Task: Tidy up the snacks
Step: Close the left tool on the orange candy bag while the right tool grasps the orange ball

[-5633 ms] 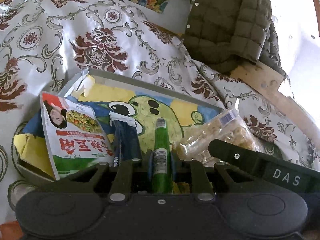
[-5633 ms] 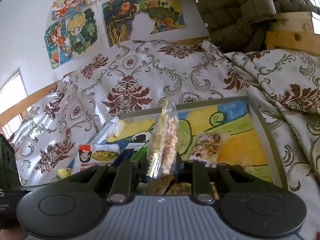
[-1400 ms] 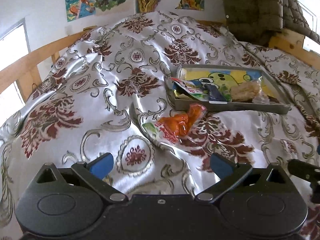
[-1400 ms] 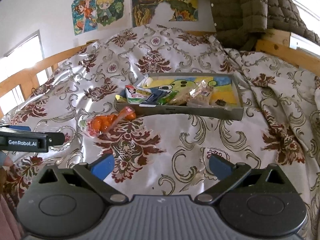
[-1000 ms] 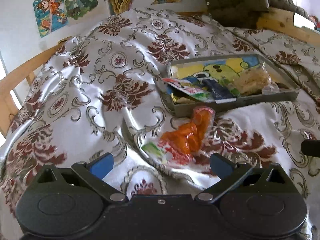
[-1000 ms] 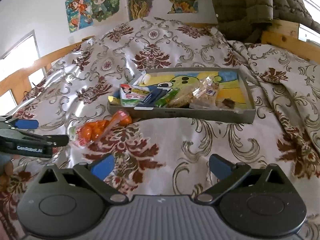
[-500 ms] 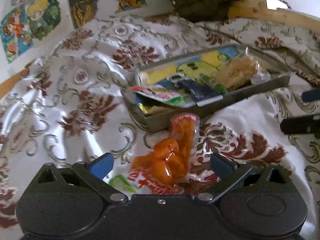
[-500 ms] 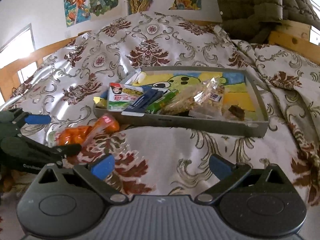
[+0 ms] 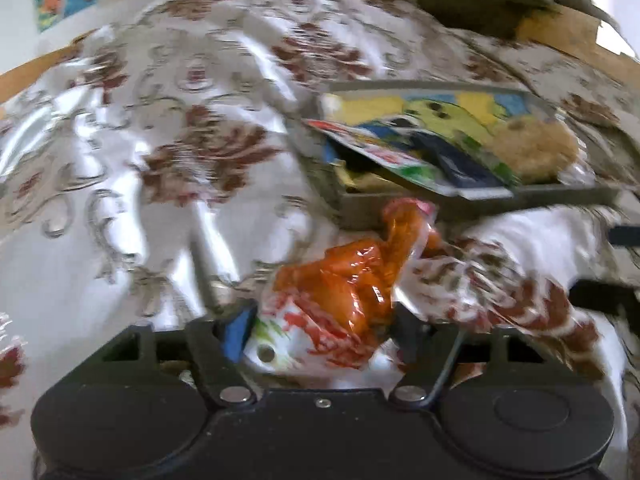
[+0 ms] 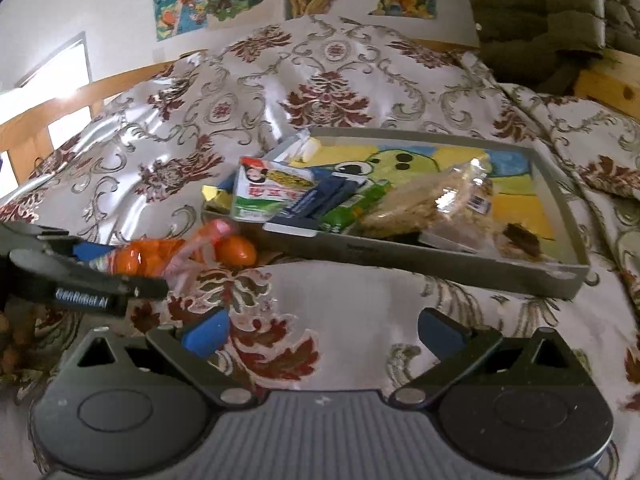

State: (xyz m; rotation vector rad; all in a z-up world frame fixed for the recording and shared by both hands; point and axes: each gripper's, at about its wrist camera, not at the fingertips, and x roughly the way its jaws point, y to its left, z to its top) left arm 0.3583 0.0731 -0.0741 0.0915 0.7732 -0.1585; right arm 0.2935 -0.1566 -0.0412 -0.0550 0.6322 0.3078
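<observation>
One orange snack bag lies on the patterned bedspread just beside the grey tray of snacks. My left gripper has its fingers closed in around the bag's near end, gripping it. My right gripper hangs nearby, fingers spread wide.

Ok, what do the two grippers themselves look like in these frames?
Left gripper: black body, round caps, silver rivets, blue pads on its fingers, white "GenRobot.AI" lettering on its side. Right gripper: same black linkages and blue pads, but a grey ribbed centre. No cables or sleeves visible.
</observation>
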